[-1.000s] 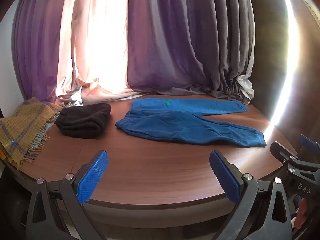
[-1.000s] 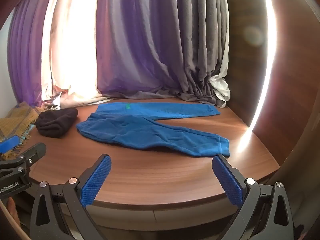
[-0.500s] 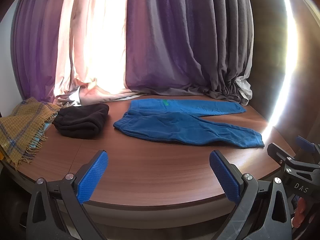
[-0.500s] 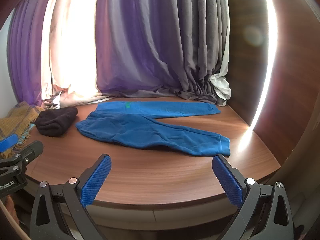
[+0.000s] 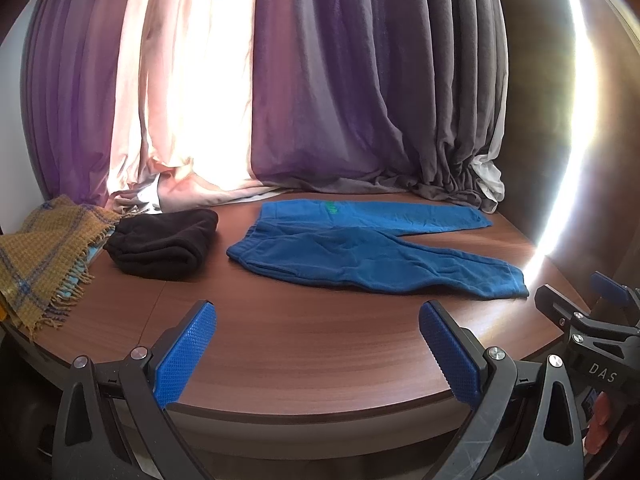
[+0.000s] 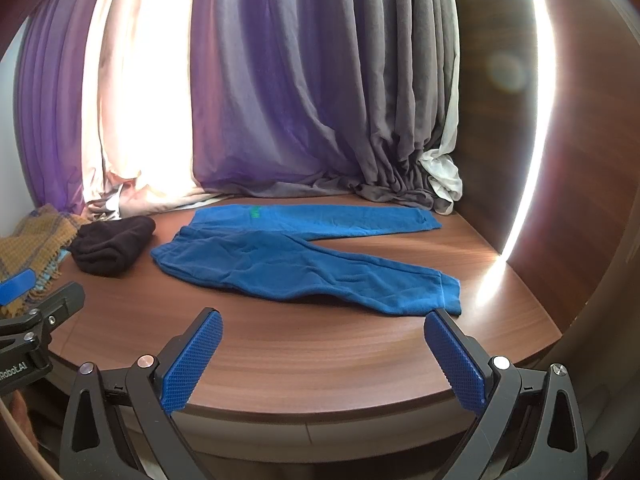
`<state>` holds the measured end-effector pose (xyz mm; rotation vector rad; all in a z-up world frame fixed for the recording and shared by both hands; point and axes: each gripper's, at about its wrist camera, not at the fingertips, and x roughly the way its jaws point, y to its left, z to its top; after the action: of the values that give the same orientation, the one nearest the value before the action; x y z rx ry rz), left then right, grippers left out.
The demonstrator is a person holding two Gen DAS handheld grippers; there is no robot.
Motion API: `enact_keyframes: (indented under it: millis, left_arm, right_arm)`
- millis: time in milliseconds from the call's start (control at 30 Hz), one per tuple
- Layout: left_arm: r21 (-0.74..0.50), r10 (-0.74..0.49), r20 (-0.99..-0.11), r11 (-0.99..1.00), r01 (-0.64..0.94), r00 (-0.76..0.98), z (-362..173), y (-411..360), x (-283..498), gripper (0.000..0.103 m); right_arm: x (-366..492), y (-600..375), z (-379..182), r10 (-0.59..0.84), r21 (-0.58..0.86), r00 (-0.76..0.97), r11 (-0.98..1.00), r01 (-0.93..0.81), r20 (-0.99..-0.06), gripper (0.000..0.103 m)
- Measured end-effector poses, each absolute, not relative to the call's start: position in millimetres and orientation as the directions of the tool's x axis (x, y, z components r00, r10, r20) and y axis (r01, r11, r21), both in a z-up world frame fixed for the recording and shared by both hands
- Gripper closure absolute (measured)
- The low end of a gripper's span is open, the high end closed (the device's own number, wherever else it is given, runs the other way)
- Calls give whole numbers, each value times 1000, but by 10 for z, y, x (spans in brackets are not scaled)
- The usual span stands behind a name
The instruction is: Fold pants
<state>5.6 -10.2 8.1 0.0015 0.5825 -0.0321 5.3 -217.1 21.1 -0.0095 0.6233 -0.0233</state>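
Blue pants (image 5: 360,256) lie flat on the round wooden table (image 5: 320,344), waistband to the left, the two legs spread apart to the right; they also show in the right wrist view (image 6: 304,260). My left gripper (image 5: 318,352) is open and empty, held over the table's near edge, short of the pants. My right gripper (image 6: 322,354) is open and empty, also at the near edge, its right finger just in front of the near leg's cuff (image 6: 444,292). The right gripper's body (image 5: 592,328) shows at the right of the left wrist view.
A folded black garment (image 5: 160,244) lies left of the pants. A mustard plaid blanket (image 5: 40,256) hangs over the table's left edge. Purple and grey curtains (image 5: 340,100) pool on the table's far side. A wooden wall (image 6: 580,160) stands at right.
Both grippers have shifted slightly, so the pants sit a little higher and nearer in view. The jaws stay open. The pants have not moved.
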Motion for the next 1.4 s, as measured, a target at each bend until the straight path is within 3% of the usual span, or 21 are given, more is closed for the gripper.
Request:
enact_keyframes:
  millis: [1400]
  left_arm:
    - [-15, -30, -536, 1000, 26, 844, 71, -60, 87, 0]
  right_arm:
    - [193, -2133, 277, -9, -9, 816, 1000, 4, -578, 1]
